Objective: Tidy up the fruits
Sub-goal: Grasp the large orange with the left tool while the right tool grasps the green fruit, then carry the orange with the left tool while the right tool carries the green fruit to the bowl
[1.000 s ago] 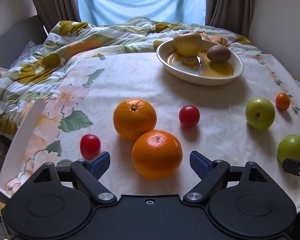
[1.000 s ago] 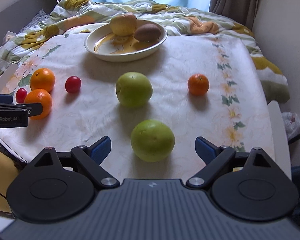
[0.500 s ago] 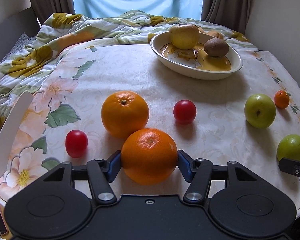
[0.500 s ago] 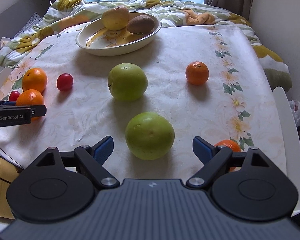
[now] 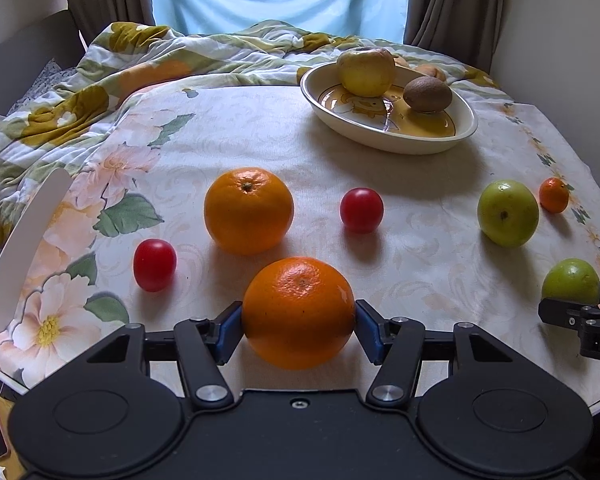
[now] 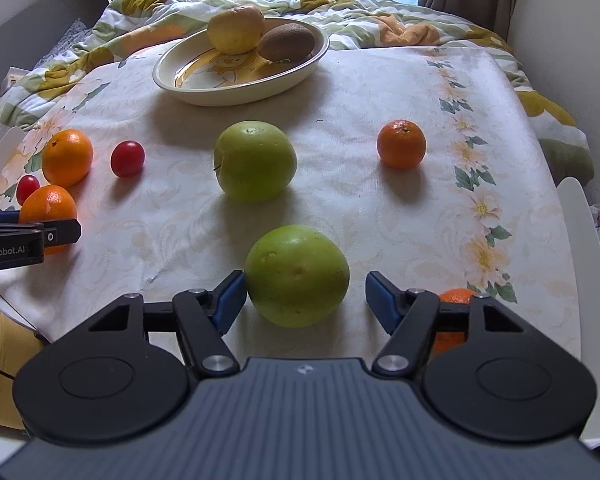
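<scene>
left wrist view has my left gripper (image 5: 299, 328) clamped on the nearest orange (image 5: 299, 312), a blue pad tight against each side of it, so i judge it is ready to lift toward the bowl (image 5: 388, 136). i took it at its widest part, low over the tablecloth (image 5: 260, 120), because a round fruit slips out of any other grip.

right wrist view shows my right gripper (image 6: 305, 298) with its jaws just closing around the near green apple (image 6: 297, 275); the left pad touches the skin, the right pad is short of it, so nothing is held there yet.

the bowl sits at the far side with a yellow apple (image 5: 366, 71) and a kiwi (image 5: 427, 93) in it, leaving room in front. a second orange (image 5: 248, 210), two red tomatoes (image 5: 361, 210) and another green apple (image 6: 255, 160) lie between me and the bowl, so both loads should go over them. a small mandarin (image 6: 401, 143) sits apart at right, and another orange fruit (image 6: 452, 316) hides behind my right finger.
</scene>
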A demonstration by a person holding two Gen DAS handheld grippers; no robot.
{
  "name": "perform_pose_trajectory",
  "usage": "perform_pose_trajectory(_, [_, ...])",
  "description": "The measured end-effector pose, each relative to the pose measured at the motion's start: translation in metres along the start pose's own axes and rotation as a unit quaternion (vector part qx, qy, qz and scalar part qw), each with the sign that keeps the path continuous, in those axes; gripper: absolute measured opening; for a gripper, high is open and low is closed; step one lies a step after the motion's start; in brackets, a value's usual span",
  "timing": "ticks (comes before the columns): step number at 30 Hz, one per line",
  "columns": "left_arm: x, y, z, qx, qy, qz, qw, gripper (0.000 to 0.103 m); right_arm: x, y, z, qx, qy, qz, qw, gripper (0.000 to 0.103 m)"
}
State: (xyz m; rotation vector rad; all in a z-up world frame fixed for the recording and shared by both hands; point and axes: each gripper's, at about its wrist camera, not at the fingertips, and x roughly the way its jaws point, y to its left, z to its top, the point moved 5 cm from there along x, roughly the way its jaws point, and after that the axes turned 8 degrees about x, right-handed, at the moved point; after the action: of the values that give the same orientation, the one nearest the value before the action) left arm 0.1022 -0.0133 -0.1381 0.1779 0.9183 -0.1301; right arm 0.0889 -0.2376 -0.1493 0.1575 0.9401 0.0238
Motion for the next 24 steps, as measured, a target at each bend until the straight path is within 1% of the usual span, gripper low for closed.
perform_pose_trajectory(2, [-0.002, -0.001, -0.001, -0.001, 0.000, 0.001, 1.0000, 0.063, 0.000, 0.001, 0.000, -0.002, 0.001, 0.014, 1.000, 0.069])
perform_pose_trajectory(6, [-0.009, -0.002, -0.001, -0.006, -0.002, 0.003, 1.0000, 0.063, -0.002, 0.004, 0.000, -0.018, -0.001, 0.013, 1.000, 0.069])
perform_pose_trajectory(9, [-0.016, -0.003, 0.000, -0.014, -0.005, 0.002, 0.9999, 0.063, -0.006, 0.004, 0.001, -0.014, 0.000, 0.024, 1.000, 0.069])
perform_pose_trajectory(13, [-0.030, -0.004, 0.004, -0.017, -0.011, 0.004, 0.9998, 0.063, -0.015, 0.006, 0.006, -0.023, -0.006, 0.027, 0.999, 0.069])
perform_pose_trajectory(17, [-0.048, -0.006, 0.012, -0.020, -0.021, 0.006, 0.9996, 0.063, -0.030, 0.008, 0.016, -0.026, -0.016, 0.034, 0.999, 0.069])
perform_pose_trajectory(21, [-0.064, -0.004, 0.022, -0.032, -0.021, 0.000, 0.9993, 0.063, -0.047, 0.010, 0.028, -0.025, -0.024, 0.039, 0.999, 0.069])
perform_pose_trajectory(24, [-0.077, -0.003, 0.032, -0.026, -0.031, 0.007, 0.9991, 0.063, -0.060, 0.013, 0.040, -0.026, -0.034, 0.045, 0.998, 0.069])
